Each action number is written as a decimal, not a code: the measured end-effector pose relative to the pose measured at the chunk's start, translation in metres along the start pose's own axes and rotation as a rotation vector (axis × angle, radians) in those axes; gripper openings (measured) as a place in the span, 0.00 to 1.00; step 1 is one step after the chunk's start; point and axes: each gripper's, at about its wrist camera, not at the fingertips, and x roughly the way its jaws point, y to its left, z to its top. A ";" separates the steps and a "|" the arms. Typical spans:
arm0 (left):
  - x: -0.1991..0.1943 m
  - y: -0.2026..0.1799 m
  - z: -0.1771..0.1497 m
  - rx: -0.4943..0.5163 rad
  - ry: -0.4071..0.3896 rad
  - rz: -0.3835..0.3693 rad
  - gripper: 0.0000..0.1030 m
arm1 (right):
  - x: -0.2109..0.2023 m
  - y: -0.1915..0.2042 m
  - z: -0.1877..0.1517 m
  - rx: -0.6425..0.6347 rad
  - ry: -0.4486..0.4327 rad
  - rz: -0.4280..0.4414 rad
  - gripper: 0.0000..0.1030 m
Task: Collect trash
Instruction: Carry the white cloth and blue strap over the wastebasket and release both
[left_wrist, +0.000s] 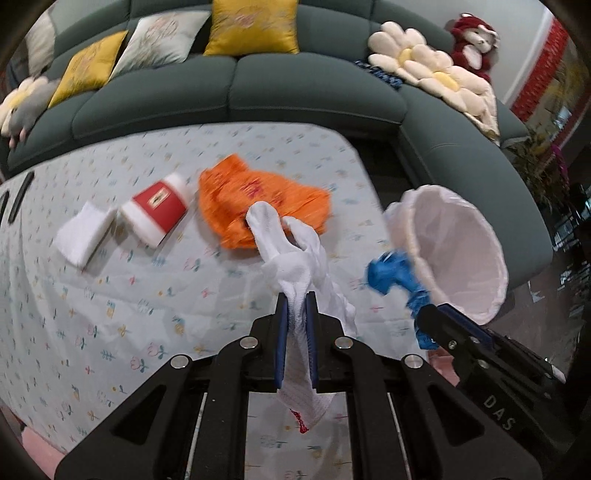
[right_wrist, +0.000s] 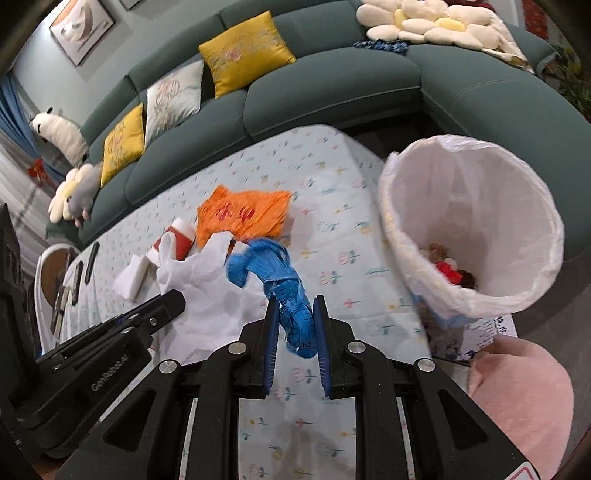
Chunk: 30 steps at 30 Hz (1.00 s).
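Observation:
My left gripper (left_wrist: 296, 295) is shut on a white plastic bag (left_wrist: 295, 251) and holds it above the table; the bag also shows in the right wrist view (right_wrist: 207, 280). My right gripper (right_wrist: 294, 301) is shut on a crumpled blue bag (right_wrist: 273, 273), also seen in the left wrist view (left_wrist: 391, 273), left of the bin. The white-lined trash bin (right_wrist: 469, 221) stands off the table's right edge, with some trash at its bottom. An orange bag (left_wrist: 258, 199), a red-and-white cup (left_wrist: 159, 206) on its side and a white tissue (left_wrist: 85, 232) lie on the table.
The table has a floral cloth (left_wrist: 110, 295). A green sofa (left_wrist: 236, 88) with cushions curves behind it. Dark remotes (left_wrist: 20, 195) lie at the table's far left. A pink stool (right_wrist: 524, 402) sits by the bin.

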 end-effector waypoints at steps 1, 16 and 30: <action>-0.002 -0.005 0.001 0.010 -0.005 -0.003 0.09 | -0.004 -0.005 0.002 0.009 -0.010 0.000 0.16; -0.016 -0.066 0.015 0.119 -0.050 -0.025 0.09 | -0.027 -0.065 0.000 0.099 -0.050 -0.014 0.12; -0.002 -0.131 0.046 0.207 -0.044 -0.122 0.09 | -0.047 -0.111 0.032 0.175 -0.133 -0.052 0.12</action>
